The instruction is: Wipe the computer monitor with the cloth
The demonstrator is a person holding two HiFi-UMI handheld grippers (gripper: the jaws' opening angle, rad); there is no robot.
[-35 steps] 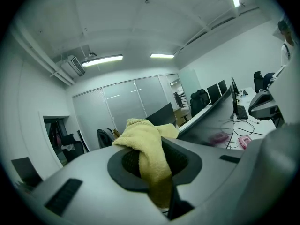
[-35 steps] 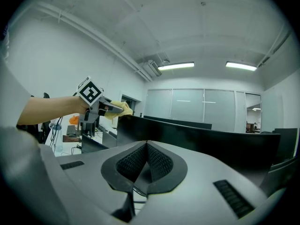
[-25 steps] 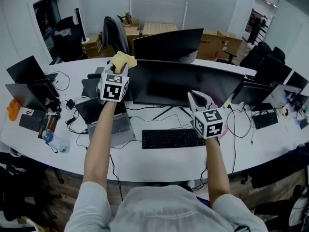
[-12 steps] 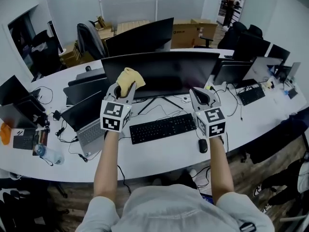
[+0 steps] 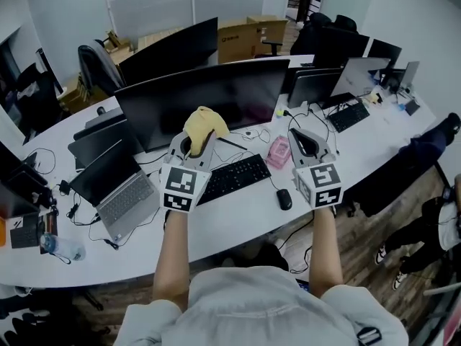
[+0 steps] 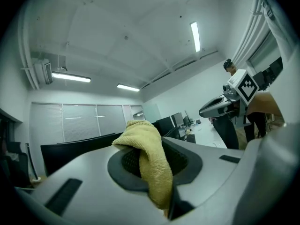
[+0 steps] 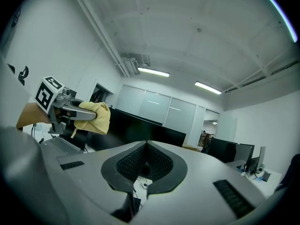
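You've pulled the left claw (image 5: pixel 194 144), pinching the cloth (image 5: pixel 203 125), back off the monitor (image 5: pixel 216 96). The right claw (image 5: pixel 302 141) is pressed together, empty. Wipe pass looks over.

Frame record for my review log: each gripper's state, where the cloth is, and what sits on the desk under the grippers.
Left gripper: shut on the yellow terry cloth, held up before the wide black monitor
Right gripper: shut, empty
Cloth-to-screen contact: cannot tell
White desk below: black keyboard, black mouse
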